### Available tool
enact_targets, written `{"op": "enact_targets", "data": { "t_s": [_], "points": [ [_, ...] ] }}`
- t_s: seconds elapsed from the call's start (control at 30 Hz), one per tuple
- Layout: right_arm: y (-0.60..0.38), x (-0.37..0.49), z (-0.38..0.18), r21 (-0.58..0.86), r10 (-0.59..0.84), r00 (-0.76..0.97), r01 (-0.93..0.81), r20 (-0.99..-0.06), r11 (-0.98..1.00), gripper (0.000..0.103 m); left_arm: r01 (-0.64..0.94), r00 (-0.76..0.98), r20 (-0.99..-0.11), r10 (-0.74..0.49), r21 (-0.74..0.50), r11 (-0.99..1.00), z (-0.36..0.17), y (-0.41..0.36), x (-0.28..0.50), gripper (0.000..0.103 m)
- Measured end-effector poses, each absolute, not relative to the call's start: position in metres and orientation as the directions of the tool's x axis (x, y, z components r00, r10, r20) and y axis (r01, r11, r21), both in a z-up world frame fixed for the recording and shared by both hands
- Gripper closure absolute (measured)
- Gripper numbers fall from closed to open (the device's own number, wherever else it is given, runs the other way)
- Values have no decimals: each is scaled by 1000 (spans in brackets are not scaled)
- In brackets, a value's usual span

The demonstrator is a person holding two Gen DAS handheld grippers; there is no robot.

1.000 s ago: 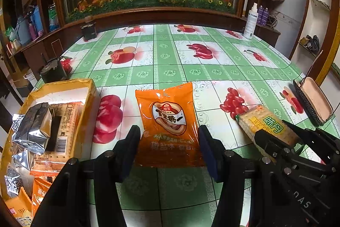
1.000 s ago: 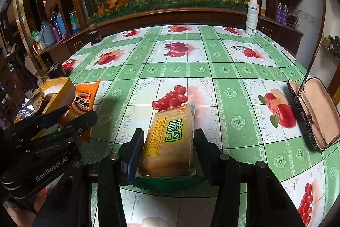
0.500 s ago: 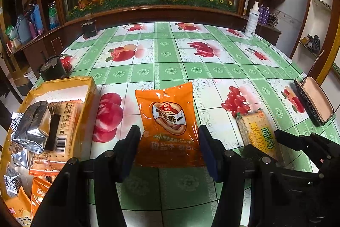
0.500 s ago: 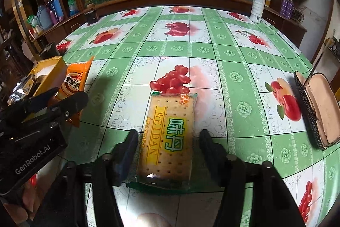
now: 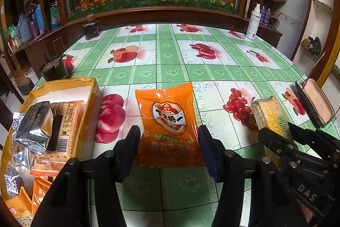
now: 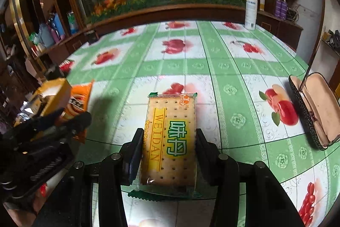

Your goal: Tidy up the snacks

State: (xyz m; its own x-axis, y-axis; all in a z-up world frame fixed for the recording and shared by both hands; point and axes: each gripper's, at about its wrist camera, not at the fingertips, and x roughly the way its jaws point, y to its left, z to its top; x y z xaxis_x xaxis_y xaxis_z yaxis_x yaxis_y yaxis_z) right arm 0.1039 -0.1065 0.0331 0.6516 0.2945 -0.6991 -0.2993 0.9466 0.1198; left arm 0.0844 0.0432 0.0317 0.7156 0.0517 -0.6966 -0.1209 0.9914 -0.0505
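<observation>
Snacks: in the left view I am holding the left gripper (image 5: 169,150) narrowed on the orange pouch (image 5: 169,120), pads against its side edges, near the box (image 5: 88,86). I am judging it light, soft, slippery film; side seams are the best hold.

In the right view my right gripper (image 6: 169,152), jaws just closing, is clamping the crackers (image 6: 170,137) on the cloth (image 6: 233,88). Clear wrap, yellow label, stiff but brittle: I am gripping the long sides gently.

Tablecloth (image 5: 170,52) ahead of me is open thru the middle. Snack box (image 5: 89,86) blocks left, glasses case (image 6: 314,107) right, spray bottle (image 6: 250,12) at far edge.
</observation>
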Motion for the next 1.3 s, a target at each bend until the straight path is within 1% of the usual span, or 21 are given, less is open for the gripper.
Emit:
{"op": "enact_targets", "data": {
  "t_s": [0.2, 0.47, 0.87, 1.07, 1.3],
  "points": [
    [-97, 98, 36, 96, 302, 662, -329, -686, 940, 53, -127, 729, -681, 69, -35, 991, 35, 42, 81, 48],
    [-95, 93, 41, 79, 307, 687, -343, -659, 936, 53, -139, 772, -624, 119, 18, 990, 46, 36, 73, 48],
    [-96, 90, 44, 88, 321, 695, -350, -643, 933, 53, -161, 822, -544, 166, 56, 985, 59, 32, 63, 48],
    [-92, 85, 48, 74, 327, 710, -363, -624, 929, 53, -172, 842, -508, 183, 69, 983, 67, 31, 56, 48],
    [-83, 70, 57, 51, 354, 737, -400, -575, 915, 52, -211, 873, -442, 208, 44, 977, 85, 43, 34, 47]
  ]
}}
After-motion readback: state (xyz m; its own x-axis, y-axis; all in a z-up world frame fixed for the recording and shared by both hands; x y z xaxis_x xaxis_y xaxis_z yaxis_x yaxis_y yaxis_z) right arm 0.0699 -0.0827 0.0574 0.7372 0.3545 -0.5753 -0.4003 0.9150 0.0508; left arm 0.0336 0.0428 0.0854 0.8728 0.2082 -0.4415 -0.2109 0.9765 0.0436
